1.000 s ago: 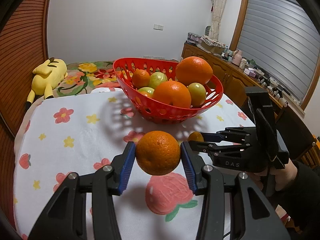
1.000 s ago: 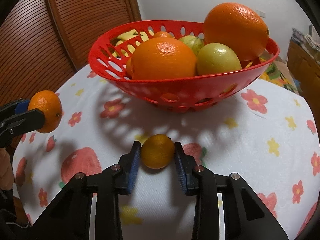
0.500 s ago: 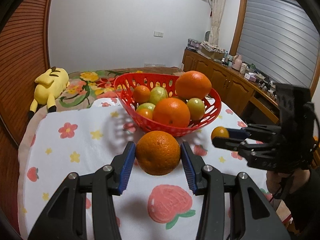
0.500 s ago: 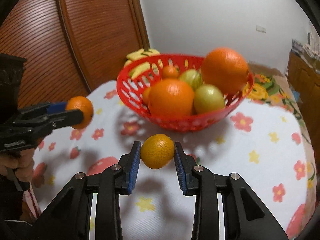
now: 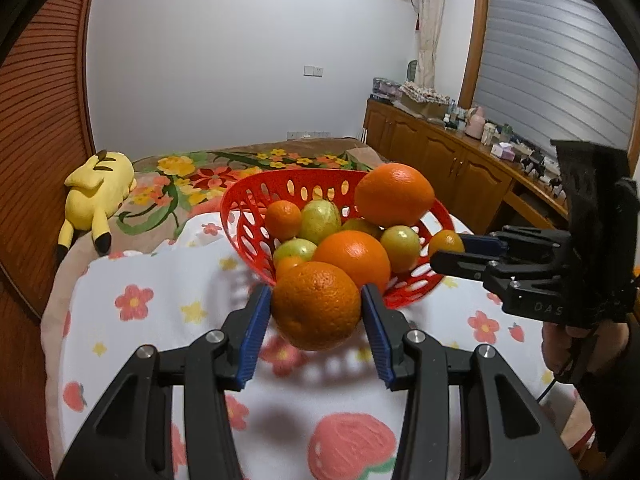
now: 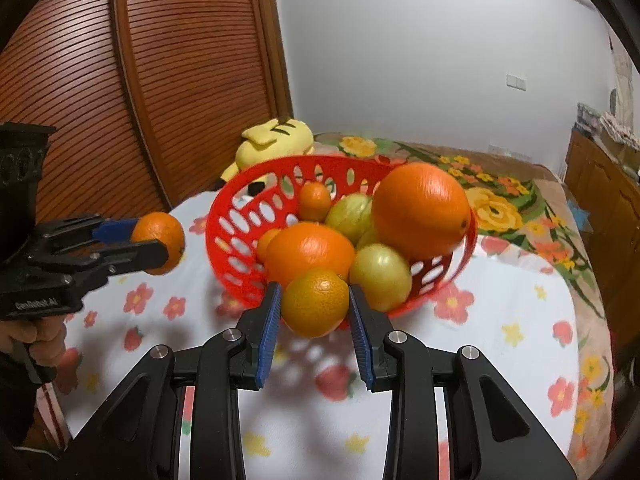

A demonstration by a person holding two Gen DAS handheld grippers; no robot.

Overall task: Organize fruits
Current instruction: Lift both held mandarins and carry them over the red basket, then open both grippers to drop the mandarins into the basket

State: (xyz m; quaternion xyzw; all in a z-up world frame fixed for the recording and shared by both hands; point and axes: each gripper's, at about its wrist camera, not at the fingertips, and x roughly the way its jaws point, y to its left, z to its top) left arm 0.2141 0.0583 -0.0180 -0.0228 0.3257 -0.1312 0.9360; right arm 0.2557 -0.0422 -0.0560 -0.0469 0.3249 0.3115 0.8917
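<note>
Both tools (image 5: 316, 316) (image 6: 314, 312), seemingly higher, nearer the basket (image 5: 248, 216).

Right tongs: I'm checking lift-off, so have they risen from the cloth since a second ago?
Yes. The right tongs, holding a small orange, rose from the tablecloth to the basket rim.

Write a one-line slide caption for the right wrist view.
Right gripper holds a small yellow-orange mandarin before a heaped red perforated plastic basket, while the left gripper holds another orange fruit.
</note>
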